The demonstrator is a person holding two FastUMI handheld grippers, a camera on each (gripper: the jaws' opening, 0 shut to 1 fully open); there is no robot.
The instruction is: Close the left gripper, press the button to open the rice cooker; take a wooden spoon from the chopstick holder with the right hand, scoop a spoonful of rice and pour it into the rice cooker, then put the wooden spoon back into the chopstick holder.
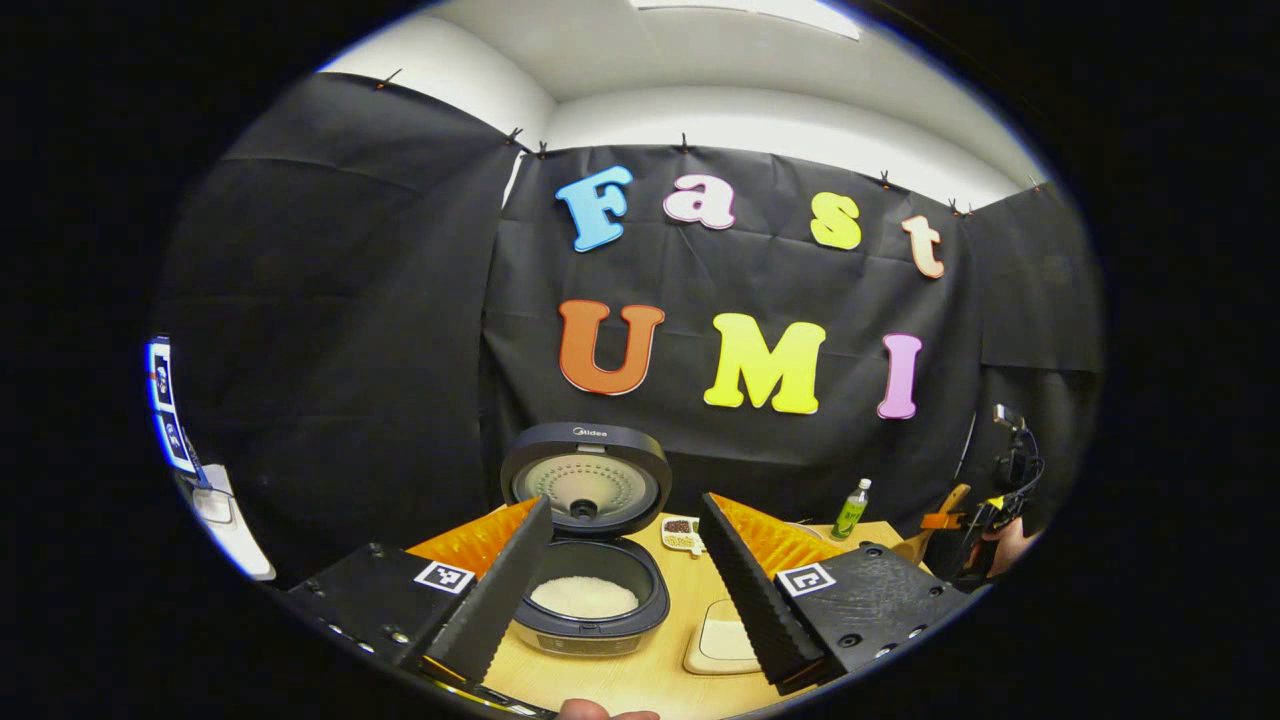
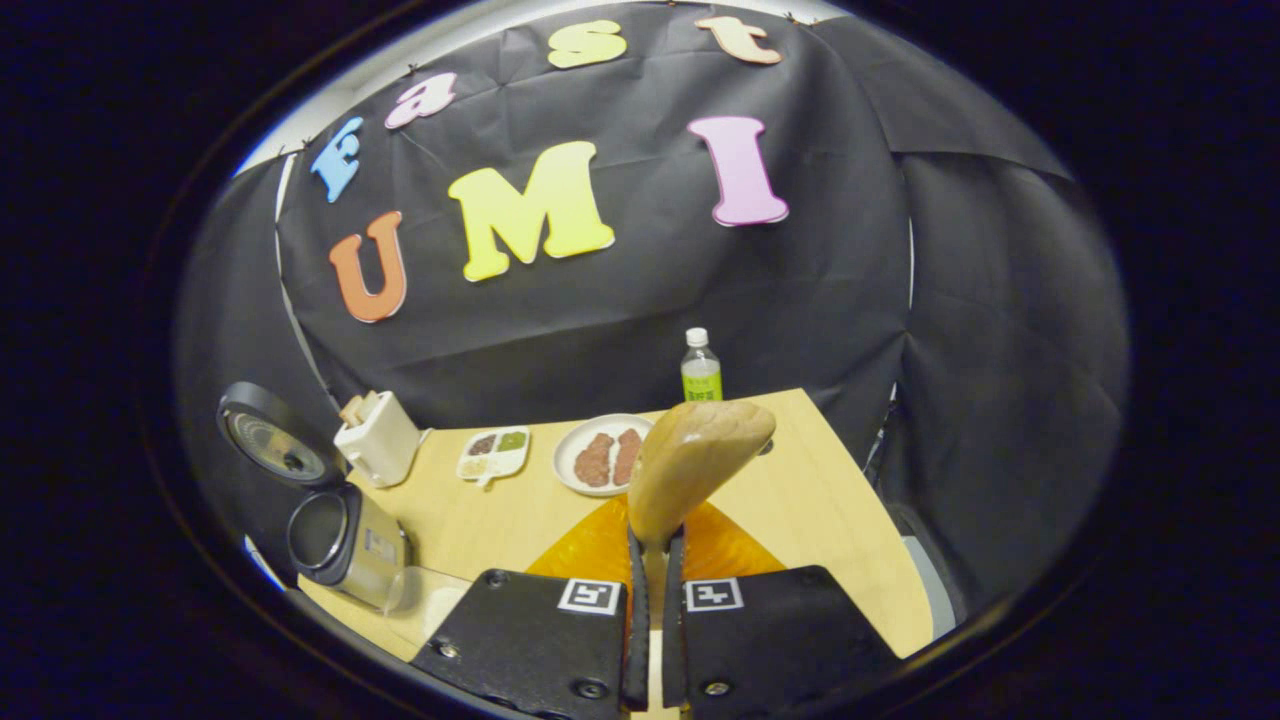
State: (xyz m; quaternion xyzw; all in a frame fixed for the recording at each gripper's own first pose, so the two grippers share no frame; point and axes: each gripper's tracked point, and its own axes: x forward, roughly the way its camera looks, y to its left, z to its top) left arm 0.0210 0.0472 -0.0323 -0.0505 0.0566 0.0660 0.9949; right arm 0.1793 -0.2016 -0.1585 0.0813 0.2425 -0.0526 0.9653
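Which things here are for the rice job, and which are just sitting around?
For the job: rice cooker, open with rice inside; wooden spoon in the right gripper; chopstick holder.
Just sitting: bottle, plate, divided snack dish.

The raised lid of the rice cooker point(image 1: 586, 480) carries the brand name "Midea"; no other text can be read.

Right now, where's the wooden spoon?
In the right gripper view, the wooden spoon is clamped upright in the right gripper, its bowl raised over the table near the plate.
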